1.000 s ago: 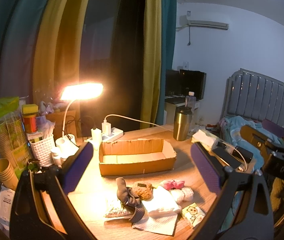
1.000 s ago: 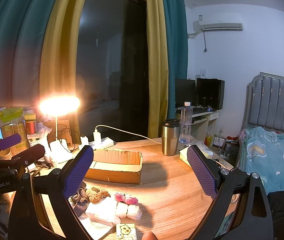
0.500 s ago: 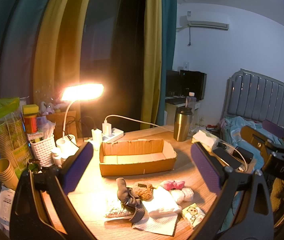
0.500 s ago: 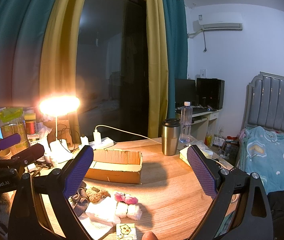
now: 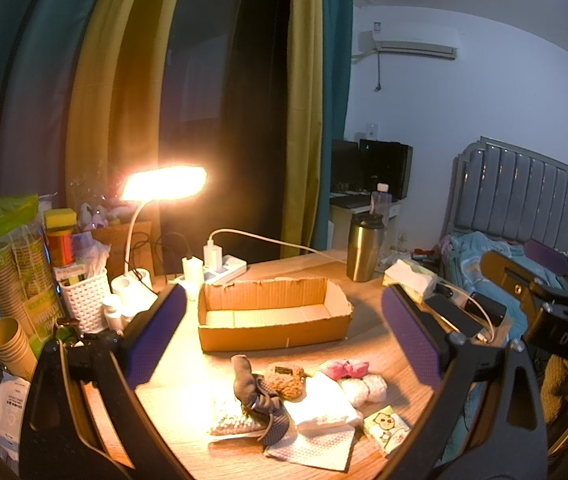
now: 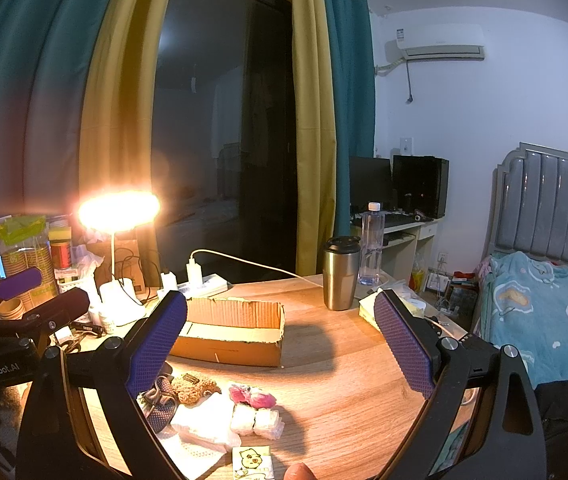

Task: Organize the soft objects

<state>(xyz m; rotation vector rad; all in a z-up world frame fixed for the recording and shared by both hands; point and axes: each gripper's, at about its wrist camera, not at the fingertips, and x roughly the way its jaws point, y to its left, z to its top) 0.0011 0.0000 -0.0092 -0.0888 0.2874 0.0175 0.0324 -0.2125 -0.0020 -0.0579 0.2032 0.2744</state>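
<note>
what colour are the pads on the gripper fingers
Purple-blue with a fine dotted grip texture, on black frames. The right gripper's pads show it best, in the right wrist view.

So the lit desk lamp is glowing at the back left of the wooden table, and everything else is sitting around it. A white woven basket and stacked paper cups are crowding in left of the lamp. A white power strip is lying just right of the lamp's base, its cable running off to the right. Farther right of the lamp, a steel tumbler is standing upright, with a clear water bottle just behind it.
</note>
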